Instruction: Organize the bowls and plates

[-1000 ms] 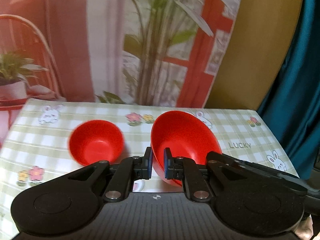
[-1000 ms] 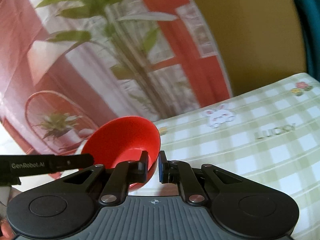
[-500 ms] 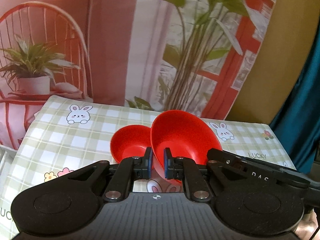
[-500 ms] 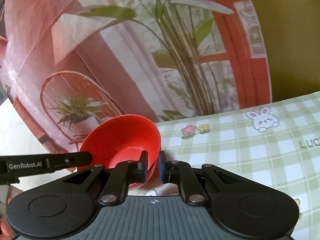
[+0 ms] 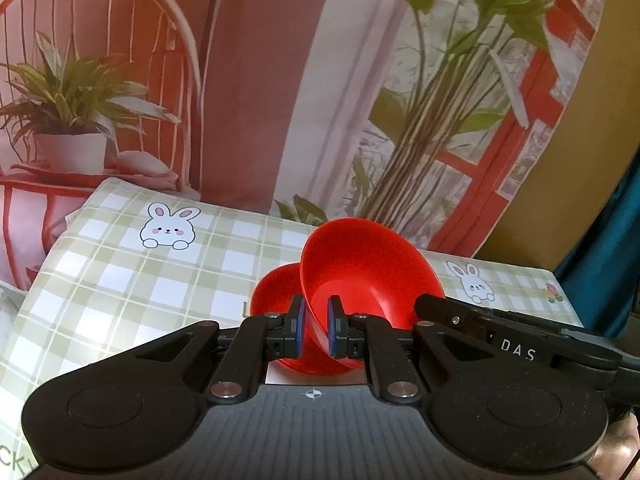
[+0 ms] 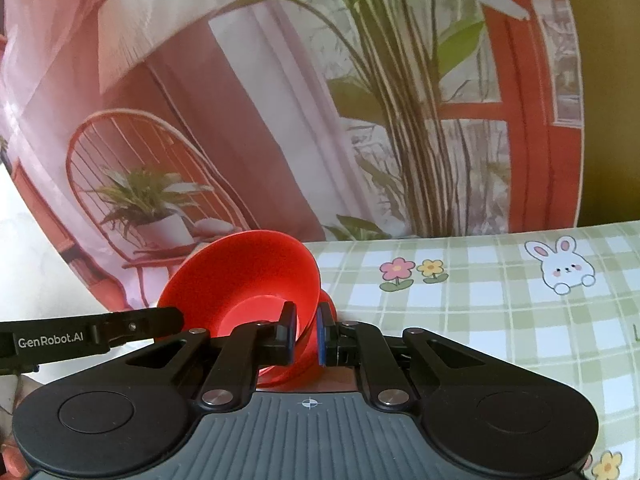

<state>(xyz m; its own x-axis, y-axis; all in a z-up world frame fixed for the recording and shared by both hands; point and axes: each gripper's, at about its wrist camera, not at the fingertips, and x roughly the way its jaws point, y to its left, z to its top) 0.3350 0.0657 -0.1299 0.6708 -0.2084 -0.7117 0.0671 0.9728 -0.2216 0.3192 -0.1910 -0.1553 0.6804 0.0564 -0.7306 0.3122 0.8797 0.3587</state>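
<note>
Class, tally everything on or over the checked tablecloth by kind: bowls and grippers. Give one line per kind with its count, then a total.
Red bowls: 2, the large red bowl gripped at its rim and the small red bowl behind it.
Grippers: 2, the left gripper and the right gripper, both on the large bowl.
Total: 4

Glossy red plastic bowl (image 5: 372, 264)
</note>
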